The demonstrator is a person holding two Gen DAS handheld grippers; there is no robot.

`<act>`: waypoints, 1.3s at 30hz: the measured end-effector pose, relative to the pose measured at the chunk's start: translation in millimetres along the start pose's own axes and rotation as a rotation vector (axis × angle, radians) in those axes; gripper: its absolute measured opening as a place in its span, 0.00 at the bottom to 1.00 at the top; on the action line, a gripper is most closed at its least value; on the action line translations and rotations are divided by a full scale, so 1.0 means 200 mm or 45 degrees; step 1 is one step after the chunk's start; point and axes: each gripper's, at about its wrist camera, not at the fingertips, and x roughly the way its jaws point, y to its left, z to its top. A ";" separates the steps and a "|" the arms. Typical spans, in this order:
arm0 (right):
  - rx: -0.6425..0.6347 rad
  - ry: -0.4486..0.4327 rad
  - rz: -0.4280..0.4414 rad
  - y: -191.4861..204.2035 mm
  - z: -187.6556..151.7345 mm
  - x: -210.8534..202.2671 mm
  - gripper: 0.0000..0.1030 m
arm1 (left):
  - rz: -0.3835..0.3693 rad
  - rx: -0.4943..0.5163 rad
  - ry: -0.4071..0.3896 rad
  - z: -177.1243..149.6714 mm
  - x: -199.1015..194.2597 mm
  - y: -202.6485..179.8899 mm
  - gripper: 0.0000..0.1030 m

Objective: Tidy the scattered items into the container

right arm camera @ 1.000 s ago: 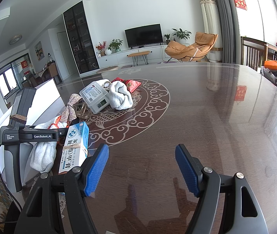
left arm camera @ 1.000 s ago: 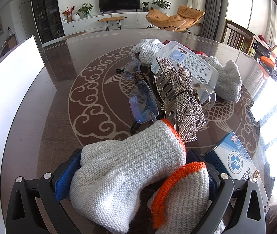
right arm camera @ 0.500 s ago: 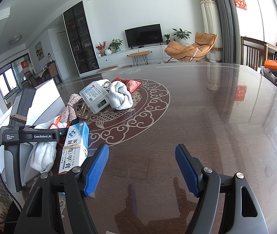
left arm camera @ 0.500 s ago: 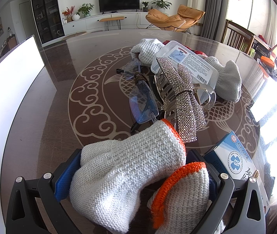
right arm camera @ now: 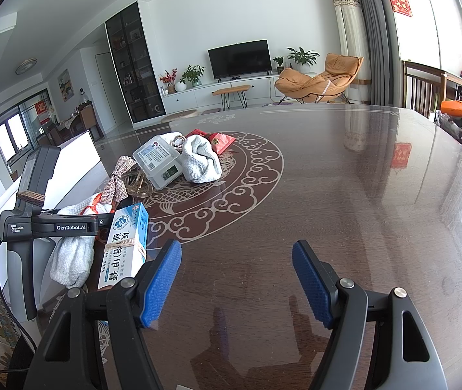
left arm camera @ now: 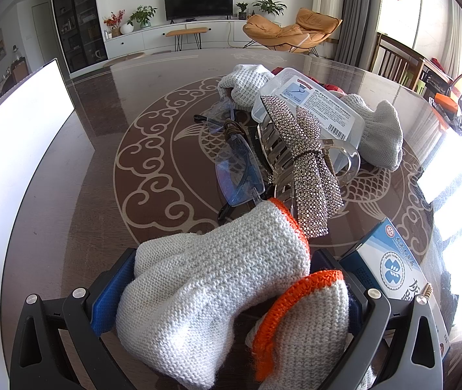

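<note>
My left gripper (left arm camera: 231, 279) is shut on a pair of white knit gloves with orange cuffs (left arm camera: 218, 289), held just above the dark table; the gloves also show in the right wrist view (right arm camera: 71, 256). Ahead lie blue-lensed glasses (left arm camera: 237, 169), a rhinestone bow hair claw (left arm camera: 309, 159), a clear plastic box (left arm camera: 309, 107) and more white gloves (left arm camera: 380, 133). A blue-and-white medicine carton (left arm camera: 390, 269) lies at the right; it also shows in the right wrist view (right arm camera: 125, 243). My right gripper (right arm camera: 236, 282) is open and empty over bare table. A white container wall (left arm camera: 6, 149) stands at the left.
A red pouch (right arm camera: 219, 139) and a bead bracelet (right arm camera: 177, 139) lie behind the plastic box (right arm camera: 159, 162). The table (right arm camera: 344, 195) stretches wide to the right, with clutter (right arm camera: 461, 123) at its far right edge. Chairs stand beyond it.
</note>
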 end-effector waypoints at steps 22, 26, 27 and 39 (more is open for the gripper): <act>0.003 -0.002 -0.001 0.00 0.00 0.00 0.70 | 0.000 0.000 0.000 0.00 0.00 0.00 1.00; 0.004 -0.001 -0.001 0.00 0.00 0.00 0.70 | 0.000 0.000 0.000 0.00 0.00 0.00 1.00; 0.004 -0.002 -0.001 0.00 0.00 0.00 0.70 | 0.000 0.000 0.000 0.00 0.00 0.00 1.00; 0.005 -0.001 0.002 0.00 0.00 0.00 0.70 | 0.022 -0.006 0.015 0.01 -0.04 0.02 1.00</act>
